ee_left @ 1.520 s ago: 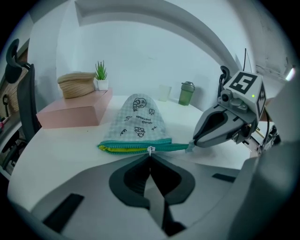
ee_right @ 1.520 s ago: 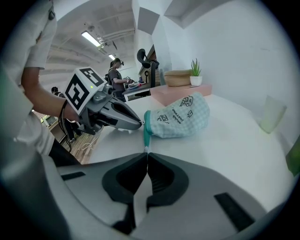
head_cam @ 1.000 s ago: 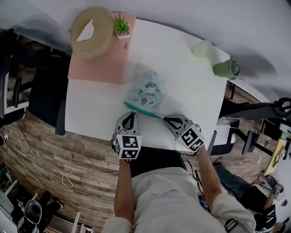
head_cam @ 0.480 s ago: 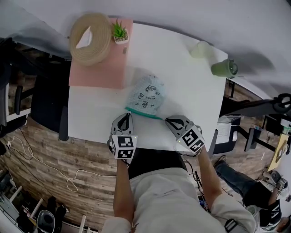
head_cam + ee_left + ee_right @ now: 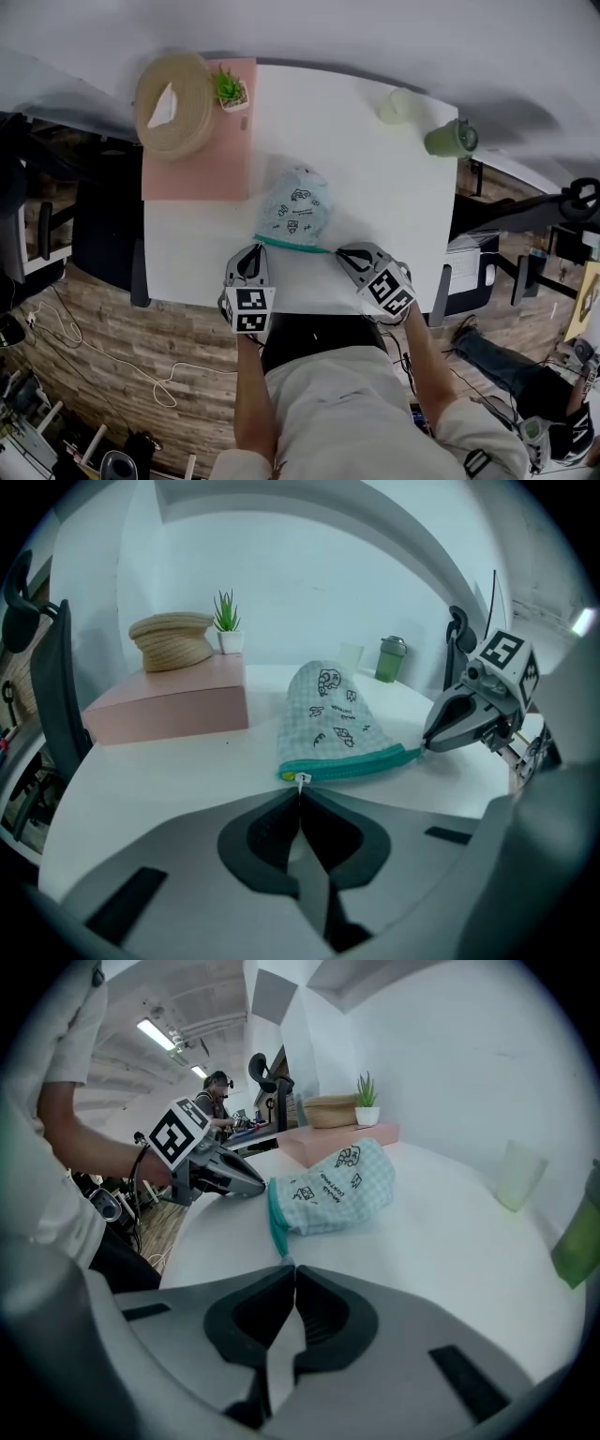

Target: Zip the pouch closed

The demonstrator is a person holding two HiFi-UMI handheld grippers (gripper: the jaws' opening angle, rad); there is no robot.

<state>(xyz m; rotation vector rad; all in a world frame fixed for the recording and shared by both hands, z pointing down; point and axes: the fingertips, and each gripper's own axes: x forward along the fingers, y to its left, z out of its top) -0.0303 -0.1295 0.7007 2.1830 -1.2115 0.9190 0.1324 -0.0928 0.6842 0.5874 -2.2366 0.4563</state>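
Jaws pressed together on the left gripper point(image 5: 300, 793), and the small white zip pull point(image 5: 301, 780) is pinched right at their tips. The right gripper point(image 5: 292, 1269) is closed too, with the far end of the teal zip edge point(image 5: 354, 763) nipped between its tips. In the left gripper view that end is seen running straight into the right gripper's nose.

Between the two grippers the zip edge is stretched crosswise along the near side of the white table point(image 5: 375, 178), left to right, tilted a little in the head view. The pull is seen at the zip's left end.

The pale blue checked fabric pouch with black cartoon prints point(image 5: 333, 714) is laid flat on the table just beyond the grippers. Its long axis runs away from the person, with the zip mouth turned towards the person and the rounded closed end pointed at the wall.

The other things are kept well apart from the pouch. A pink rectangular block point(image 5: 178, 700) is set at the far left, topped by a round beige woven basket point(image 5: 173, 639) and a small green plant in a white pot point(image 5: 226, 628). At the far right a pale translucent cup point(image 5: 352, 655) and a green tumbler point(image 5: 390, 658) are stood side by side. A black office chair point(image 5: 47, 696) is parked off the table's left edge, over a wood-plank floor point(image 5: 112, 347).
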